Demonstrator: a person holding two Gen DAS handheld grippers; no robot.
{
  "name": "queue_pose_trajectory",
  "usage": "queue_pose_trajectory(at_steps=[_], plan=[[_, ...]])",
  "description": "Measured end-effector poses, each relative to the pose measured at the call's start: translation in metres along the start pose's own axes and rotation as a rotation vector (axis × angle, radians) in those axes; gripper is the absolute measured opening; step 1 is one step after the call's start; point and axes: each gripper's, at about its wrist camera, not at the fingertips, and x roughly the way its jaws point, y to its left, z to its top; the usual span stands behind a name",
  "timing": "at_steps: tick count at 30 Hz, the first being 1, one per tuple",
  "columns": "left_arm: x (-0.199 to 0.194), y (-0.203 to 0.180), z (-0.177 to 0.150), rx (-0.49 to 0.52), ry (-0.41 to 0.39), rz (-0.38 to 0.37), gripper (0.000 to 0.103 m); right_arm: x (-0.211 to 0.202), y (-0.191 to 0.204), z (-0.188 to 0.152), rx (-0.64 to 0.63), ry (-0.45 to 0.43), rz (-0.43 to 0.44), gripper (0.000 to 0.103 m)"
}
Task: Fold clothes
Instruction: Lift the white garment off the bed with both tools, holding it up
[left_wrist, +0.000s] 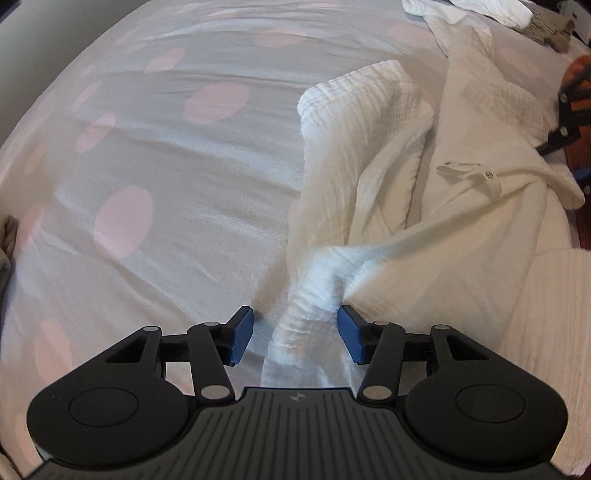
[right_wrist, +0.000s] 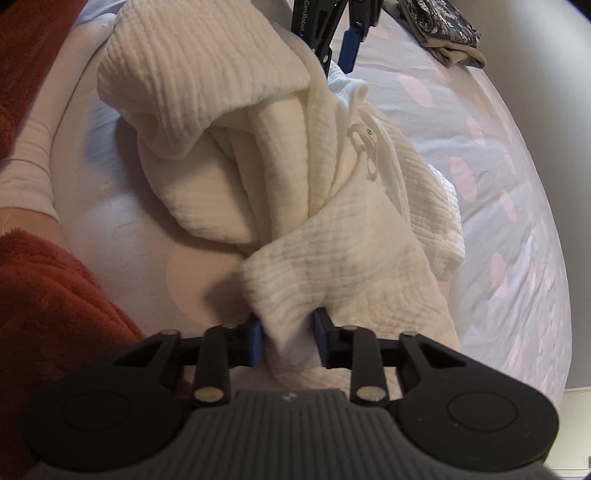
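A cream-white crinkled garment (left_wrist: 369, 147) lies rumpled on the bed, with a care label (left_wrist: 476, 175) showing. My left gripper (left_wrist: 295, 341) stands open low over the sheet. A twisted strip of the garment runs between its blue pads (left_wrist: 351, 338), touching the right one. In the right wrist view the same garment (right_wrist: 207, 74) is bunched up, and my right gripper (right_wrist: 288, 343) is shut on a fold of it. The left gripper (right_wrist: 347, 48) shows at the top of that view, and the right gripper (left_wrist: 565, 122) at the right edge of the left wrist view.
The bed sheet (left_wrist: 166, 184) is pale with pink dots. More white clothes (left_wrist: 480, 11) and a grey-brown item (left_wrist: 550, 29) lie at the far edge. A dark patterned cloth (right_wrist: 443, 26) sits at the back. Orange fuzzy fabric (right_wrist: 48, 295) and a white sleeve (right_wrist: 26, 166) are on the left.
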Motion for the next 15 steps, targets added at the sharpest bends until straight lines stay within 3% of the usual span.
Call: queue_pose_trajectory(at_steps=[3,8,15], plan=[[0.001,0.002,-0.004,-0.06,-0.007,-0.021,0.024,-0.001,-0.001,-0.002,0.005,-0.007,-0.033,0.009],[-0.016,-0.019,-0.004,-0.032,0.003,0.08,0.012,-0.015,0.005,-0.008,0.018,-0.044,-0.151,0.008],[-0.07,-0.04,-0.01,-0.031,-0.036,0.192,0.009,-0.052,-0.003,-0.02,0.139,-0.117,-0.334,0.007]])
